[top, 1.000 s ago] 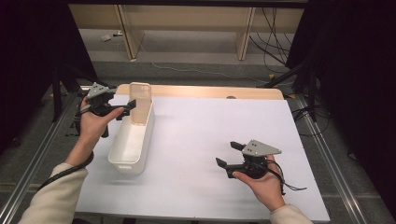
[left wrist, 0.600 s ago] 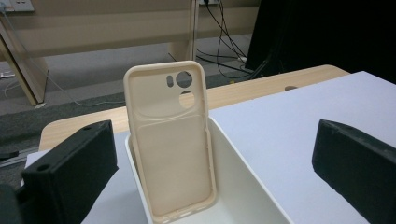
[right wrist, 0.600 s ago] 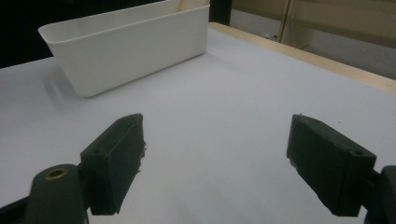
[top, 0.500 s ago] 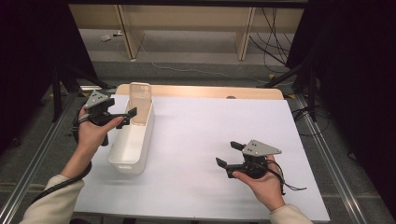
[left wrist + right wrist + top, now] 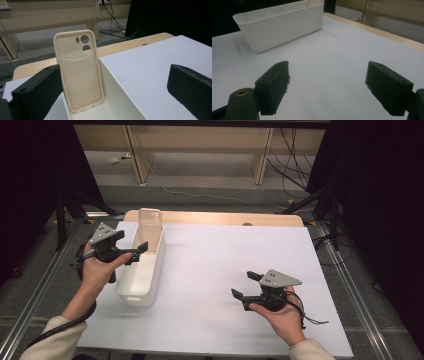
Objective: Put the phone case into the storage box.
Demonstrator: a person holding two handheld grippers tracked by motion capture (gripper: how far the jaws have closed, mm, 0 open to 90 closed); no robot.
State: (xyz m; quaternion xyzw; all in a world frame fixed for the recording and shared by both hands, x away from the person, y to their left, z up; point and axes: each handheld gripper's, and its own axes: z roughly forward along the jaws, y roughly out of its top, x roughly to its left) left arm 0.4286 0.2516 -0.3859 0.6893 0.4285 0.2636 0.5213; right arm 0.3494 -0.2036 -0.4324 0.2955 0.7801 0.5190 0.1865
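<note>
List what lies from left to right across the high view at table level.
Left hand-held gripper → white bin with the phone case standing at its far end → bare white table → right hand-held gripper.

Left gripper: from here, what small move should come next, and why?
Probably ease the left gripper forward until its jaws straddle the phone case. The case stands upright, leaning on the far end wall of the white bin. In the left gripper view the jaws are wide open, the case sits ahead near the left jaw, untouched. The right gripper hovers open over the table.
</note>
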